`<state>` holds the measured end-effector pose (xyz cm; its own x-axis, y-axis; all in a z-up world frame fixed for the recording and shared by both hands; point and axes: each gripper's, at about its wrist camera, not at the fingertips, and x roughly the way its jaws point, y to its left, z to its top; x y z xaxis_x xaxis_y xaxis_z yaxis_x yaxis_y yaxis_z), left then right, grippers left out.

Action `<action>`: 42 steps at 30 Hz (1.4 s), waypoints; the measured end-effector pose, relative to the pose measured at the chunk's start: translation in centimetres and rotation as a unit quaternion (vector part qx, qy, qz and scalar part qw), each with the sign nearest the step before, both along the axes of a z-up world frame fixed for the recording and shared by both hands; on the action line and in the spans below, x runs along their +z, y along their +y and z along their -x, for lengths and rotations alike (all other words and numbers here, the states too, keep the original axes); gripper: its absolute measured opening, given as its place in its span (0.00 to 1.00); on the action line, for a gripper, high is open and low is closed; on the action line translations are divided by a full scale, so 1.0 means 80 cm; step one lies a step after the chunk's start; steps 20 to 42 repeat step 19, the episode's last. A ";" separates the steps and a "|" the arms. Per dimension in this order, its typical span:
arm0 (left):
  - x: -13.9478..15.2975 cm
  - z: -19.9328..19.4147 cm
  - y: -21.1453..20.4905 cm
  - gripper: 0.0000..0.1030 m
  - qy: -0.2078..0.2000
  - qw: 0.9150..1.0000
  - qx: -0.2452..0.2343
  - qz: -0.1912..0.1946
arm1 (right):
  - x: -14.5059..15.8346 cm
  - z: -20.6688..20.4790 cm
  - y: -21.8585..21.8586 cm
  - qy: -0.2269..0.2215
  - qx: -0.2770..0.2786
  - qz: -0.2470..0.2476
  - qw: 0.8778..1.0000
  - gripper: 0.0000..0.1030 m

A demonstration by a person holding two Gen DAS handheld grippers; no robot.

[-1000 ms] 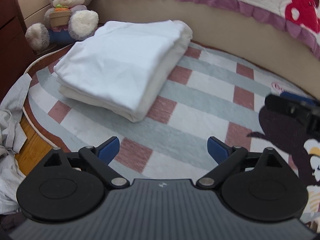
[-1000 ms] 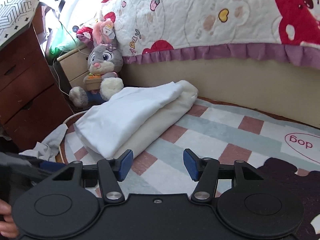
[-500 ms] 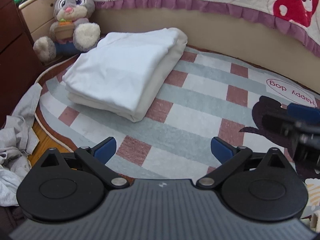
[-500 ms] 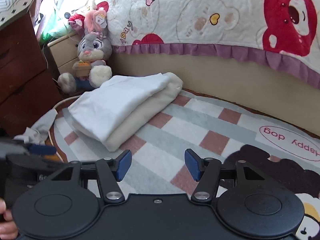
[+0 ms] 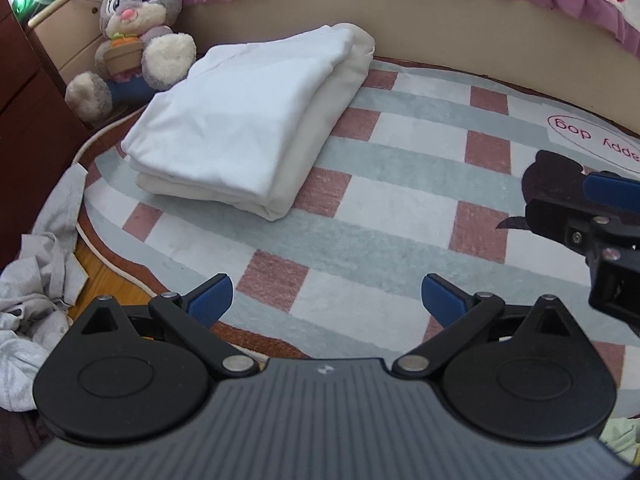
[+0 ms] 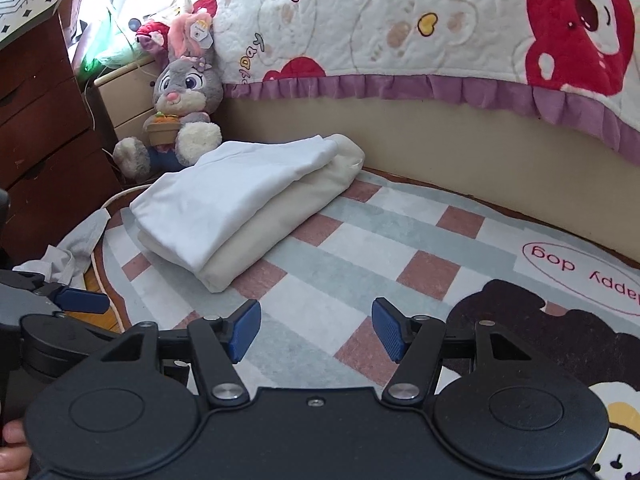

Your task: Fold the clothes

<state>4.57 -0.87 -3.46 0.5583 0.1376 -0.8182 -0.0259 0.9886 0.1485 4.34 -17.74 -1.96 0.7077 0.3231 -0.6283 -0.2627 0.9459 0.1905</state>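
Two garments, a white one (image 5: 236,120) on a cream one (image 5: 320,128), already lie folded and stacked on the checked rug's (image 5: 400,200) far left, while crumpled grey clothes (image 5: 36,280) off its near-left edge seem left to fold, with left gripper (image 5: 326,300) and right gripper (image 6: 316,330) both spread empty.

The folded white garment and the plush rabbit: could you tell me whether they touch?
Cannot tell: in the left wrist view the folded white garment reaches the plush rabbit, but no contact or gap shows.
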 end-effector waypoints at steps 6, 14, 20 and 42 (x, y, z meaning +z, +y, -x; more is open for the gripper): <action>0.002 -0.001 -0.007 1.00 -0.005 1.000 -0.003 -0.007 | -0.001 0.000 -0.003 0.000 0.000 -0.006 1.000 0.65; 0.002 -0.001 -0.012 1.00 -0.013 1.000 -0.003 -0.015 | -0.004 -0.002 -0.010 0.001 -0.004 -0.013 1.000 0.65; 0.002 -0.004 -0.011 1.00 -0.006 1.000 0.000 -0.013 | -0.009 -0.005 -0.014 0.007 -0.014 -0.016 1.000 0.65; 0.002 -0.004 -0.011 1.00 -0.006 1.000 0.000 -0.013 | -0.009 -0.005 -0.014 0.007 -0.014 -0.016 1.000 0.65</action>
